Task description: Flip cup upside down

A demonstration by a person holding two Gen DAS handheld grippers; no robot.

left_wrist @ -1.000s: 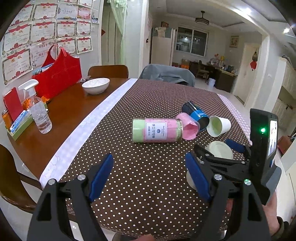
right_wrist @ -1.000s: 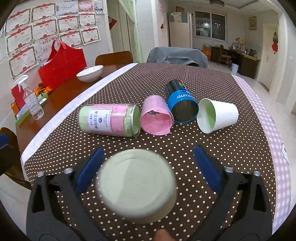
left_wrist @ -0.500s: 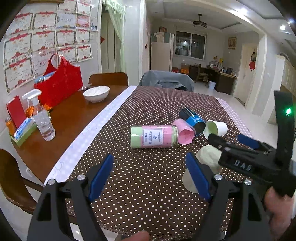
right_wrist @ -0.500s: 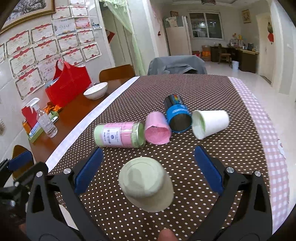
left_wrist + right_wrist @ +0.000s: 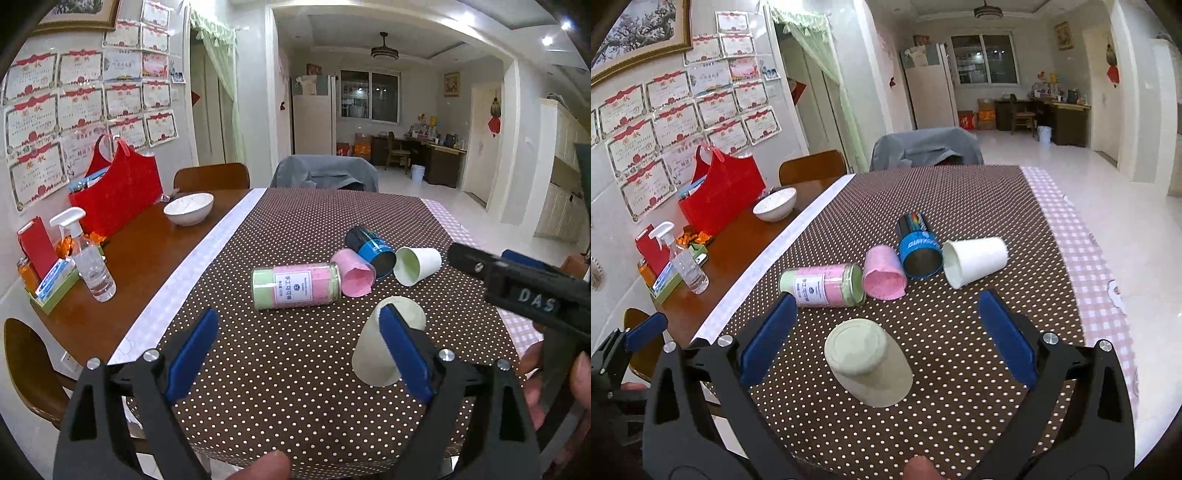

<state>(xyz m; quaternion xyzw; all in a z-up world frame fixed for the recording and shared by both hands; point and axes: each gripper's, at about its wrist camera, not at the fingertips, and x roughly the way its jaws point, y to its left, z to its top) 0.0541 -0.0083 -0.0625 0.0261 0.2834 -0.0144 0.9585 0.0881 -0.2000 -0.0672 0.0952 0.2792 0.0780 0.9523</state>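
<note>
A pale green paper cup point(image 5: 868, 363) stands upside down on the dotted tablecloth point(image 5: 960, 406), its base up. It also shows in the left wrist view point(image 5: 373, 354), partly behind my left gripper's right finger. My right gripper point(image 5: 886, 339) is open and empty, raised above and behind the cup, apart from it. My left gripper point(image 5: 295, 350) is open and empty, left of the cup. Beyond lie a white paper cup point(image 5: 975, 260), a pink cup point(image 5: 884, 273) and a blue can point(image 5: 918, 245), all on their sides.
A pink-and-green jar point(image 5: 822, 282) lies on its side left of the pink cup. On the bare wood at the left are a white bowl point(image 5: 774, 204), a red bag point(image 5: 722, 192) and a spray bottle point(image 5: 685, 264). Chairs stand at the far end.
The right gripper has pulled up and back from the upside-down cup, which stays on the cloth. The left gripper has also drawn back and up.
</note>
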